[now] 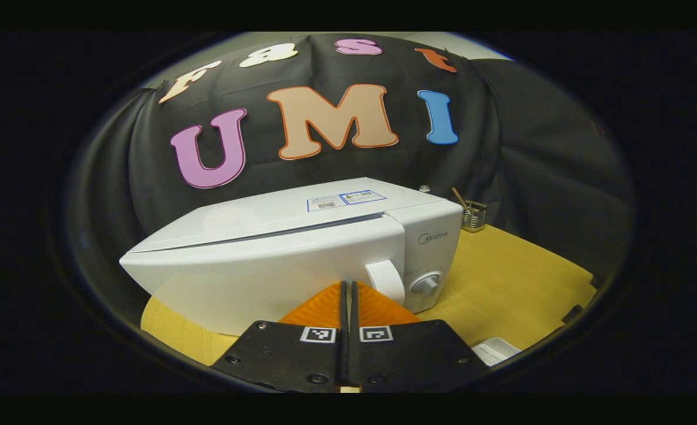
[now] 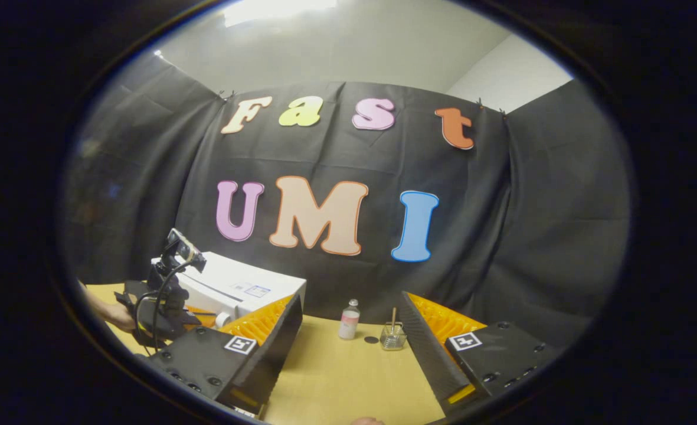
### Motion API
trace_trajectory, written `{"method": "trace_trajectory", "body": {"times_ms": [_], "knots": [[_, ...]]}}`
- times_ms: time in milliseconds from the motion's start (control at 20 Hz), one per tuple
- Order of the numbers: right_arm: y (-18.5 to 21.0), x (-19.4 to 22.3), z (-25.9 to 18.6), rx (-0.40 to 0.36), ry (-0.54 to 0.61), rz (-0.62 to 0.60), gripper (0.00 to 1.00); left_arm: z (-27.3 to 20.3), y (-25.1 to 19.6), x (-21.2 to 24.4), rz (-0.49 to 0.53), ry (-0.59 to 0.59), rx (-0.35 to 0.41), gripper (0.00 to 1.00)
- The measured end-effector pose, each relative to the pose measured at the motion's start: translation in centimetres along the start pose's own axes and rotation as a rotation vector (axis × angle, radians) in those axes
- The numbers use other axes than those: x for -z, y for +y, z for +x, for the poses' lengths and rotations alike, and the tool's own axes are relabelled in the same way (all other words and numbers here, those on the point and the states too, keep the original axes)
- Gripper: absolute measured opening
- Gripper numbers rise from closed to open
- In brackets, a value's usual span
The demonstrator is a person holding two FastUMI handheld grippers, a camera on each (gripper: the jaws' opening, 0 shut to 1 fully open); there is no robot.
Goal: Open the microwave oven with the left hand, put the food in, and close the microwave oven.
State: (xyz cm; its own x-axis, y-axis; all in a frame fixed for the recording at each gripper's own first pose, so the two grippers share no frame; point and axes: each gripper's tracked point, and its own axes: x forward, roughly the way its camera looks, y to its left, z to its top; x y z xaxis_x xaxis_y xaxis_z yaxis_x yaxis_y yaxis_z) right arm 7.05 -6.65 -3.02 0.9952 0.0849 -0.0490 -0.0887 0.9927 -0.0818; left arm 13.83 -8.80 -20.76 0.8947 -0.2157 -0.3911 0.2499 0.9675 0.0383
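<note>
Left gripper (image 1: pixel 349 295) has its fingers pressed together on nothing, right in front of the microwave's (image 1: pixel 289 248) white handle (image 1: pixel 385 280), door shut. The knob (image 1: pixel 425 284) sits just beside that handle. The right gripper view catches the right gripper (image 2: pixel 348 330) spread wide over the table (image 2: pixel 348 378), and beyond the microwave's far side a bottle (image 2: pixel 349 319) and small glass (image 2: pixel 393 337). Can't spot the food.

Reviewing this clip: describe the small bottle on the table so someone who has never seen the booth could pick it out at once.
Start at the white microwave oven on the yellow table and look along the black cloth wall to its right. The bottle stands upright there, beside a dark round spot and a small clear holder with a stick in it. It is the one with a white cap and a pinkish lower half.
</note>
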Motion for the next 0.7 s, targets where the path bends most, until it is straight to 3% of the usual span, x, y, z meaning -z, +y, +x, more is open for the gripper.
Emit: {"method": "trace_trajectory", "body": {"times_ms": [300,700], "knots": [[0.4,0.5,0.4,-0.008,0.011,0.018,0.96,0.3,0.1,-0.3,-0.05,-0.011,-0.023,0.0],[1.0,0.3,-0.3,-0.016,0.011,0.01,0.96,0.8,0.2,-0.9,-0.041,-0.02,-0.034,0.0]]}}
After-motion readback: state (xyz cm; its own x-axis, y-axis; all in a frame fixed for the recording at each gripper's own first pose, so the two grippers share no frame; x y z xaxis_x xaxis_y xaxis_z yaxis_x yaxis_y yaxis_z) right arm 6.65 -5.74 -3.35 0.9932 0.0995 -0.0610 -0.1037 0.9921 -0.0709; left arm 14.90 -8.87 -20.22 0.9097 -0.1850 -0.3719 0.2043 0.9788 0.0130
